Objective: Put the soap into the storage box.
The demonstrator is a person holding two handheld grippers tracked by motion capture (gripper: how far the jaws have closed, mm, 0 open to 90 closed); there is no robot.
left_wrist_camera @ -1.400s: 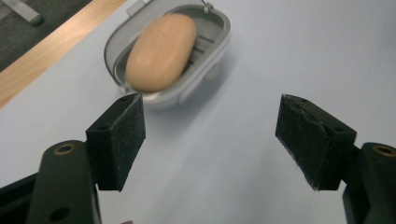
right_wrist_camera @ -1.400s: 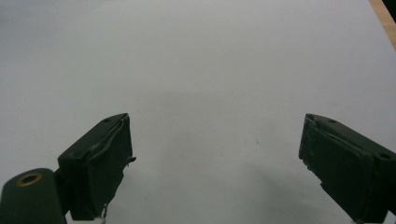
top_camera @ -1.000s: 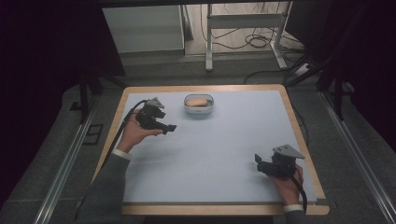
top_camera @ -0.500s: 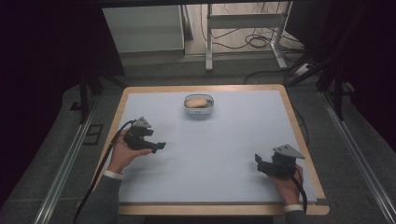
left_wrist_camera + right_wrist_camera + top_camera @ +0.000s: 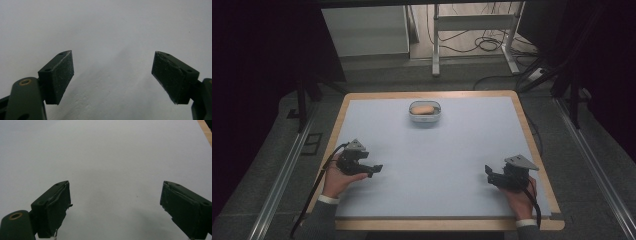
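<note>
A small clear container (image 5: 425,112) with a tan, bread-like piece inside stands at the far middle of the pale mat (image 5: 437,160). My left gripper (image 5: 376,169) rests low at the near left, held by a hand; its jaws stand wide apart over bare mat (image 5: 112,75) with nothing between them. My right gripper (image 5: 488,174) sits at the near right, also hand-held. In the right gripper view its jaws are spread wide over the empty mat (image 5: 115,202).
The mat covers a wooden table (image 5: 539,155) whose rim shows on all sides. Beyond the far edge are a white cabinet (image 5: 364,30), a metal frame (image 5: 472,22) and floor cables (image 5: 484,45). Metal rails (image 5: 282,170) run along both sides.
My left gripper has pulled back from near the container toward the near left edge of the mat. The right gripper has stayed in place.
</note>
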